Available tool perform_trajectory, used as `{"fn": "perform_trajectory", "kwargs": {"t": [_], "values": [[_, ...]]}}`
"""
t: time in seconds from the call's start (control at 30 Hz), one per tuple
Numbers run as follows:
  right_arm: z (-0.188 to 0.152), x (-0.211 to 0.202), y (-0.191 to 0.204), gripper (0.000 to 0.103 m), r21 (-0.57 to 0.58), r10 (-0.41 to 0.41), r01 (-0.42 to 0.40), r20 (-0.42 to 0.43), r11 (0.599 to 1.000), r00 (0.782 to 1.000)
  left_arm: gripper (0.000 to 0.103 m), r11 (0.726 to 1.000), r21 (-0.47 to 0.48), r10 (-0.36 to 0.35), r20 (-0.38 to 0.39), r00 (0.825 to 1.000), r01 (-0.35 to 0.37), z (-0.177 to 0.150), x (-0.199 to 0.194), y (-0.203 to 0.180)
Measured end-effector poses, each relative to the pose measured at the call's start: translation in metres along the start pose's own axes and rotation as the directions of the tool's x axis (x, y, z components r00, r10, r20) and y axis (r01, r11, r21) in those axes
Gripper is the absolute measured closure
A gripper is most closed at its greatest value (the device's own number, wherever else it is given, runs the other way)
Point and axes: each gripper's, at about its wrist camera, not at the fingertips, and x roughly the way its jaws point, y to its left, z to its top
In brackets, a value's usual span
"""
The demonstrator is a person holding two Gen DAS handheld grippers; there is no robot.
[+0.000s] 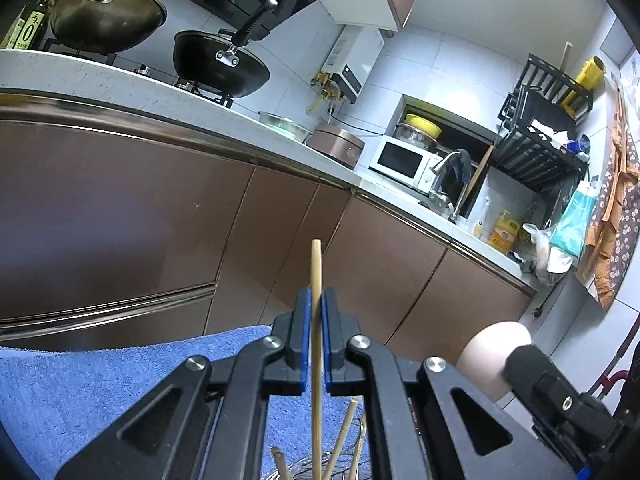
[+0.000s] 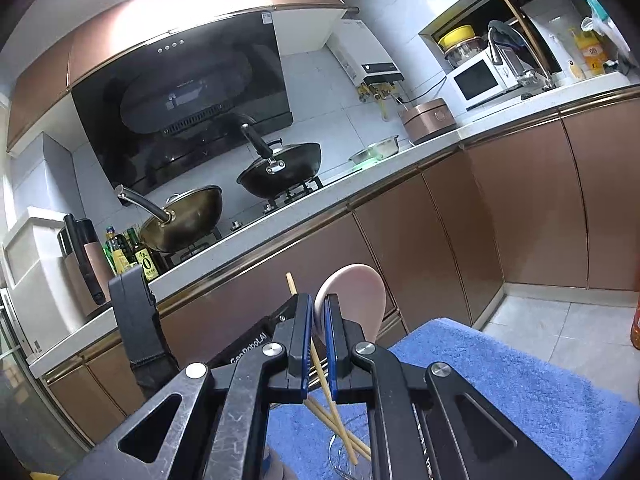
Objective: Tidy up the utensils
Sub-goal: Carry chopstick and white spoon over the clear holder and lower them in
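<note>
Clamped in the left gripper [image 1: 317, 300], a bamboo chopstick [image 1: 316, 272] is being held upright between the blue pads, its lower end reaching toward a wire holder [image 1: 304, 468] where other chopsticks [image 1: 346, 428] are standing. A pale pink spoon [image 2: 352, 300] is being pinched by the right gripper [image 2: 319, 308] above the blue towel [image 2: 520, 380].

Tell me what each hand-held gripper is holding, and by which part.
The left hand-held gripper clamps a pale bamboo chopstick near its upper end. The right hand-held gripper pinches a pale pink plastic spoon by the bowl's edge.
</note>
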Motion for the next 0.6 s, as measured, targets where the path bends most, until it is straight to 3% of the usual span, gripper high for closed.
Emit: {"fn": "perform_trajectory", "kwargs": {"t": [0.6], "values": [[-0.015, 0.012, -0.011, 0.096, 0.037, 0.002, -0.001, -0.036, 0.999, 0.999, 0.099, 1.000, -0.016, 0.012, -0.013, 1.000, -0.012, -0.006, 0.012, 0.007]]}}
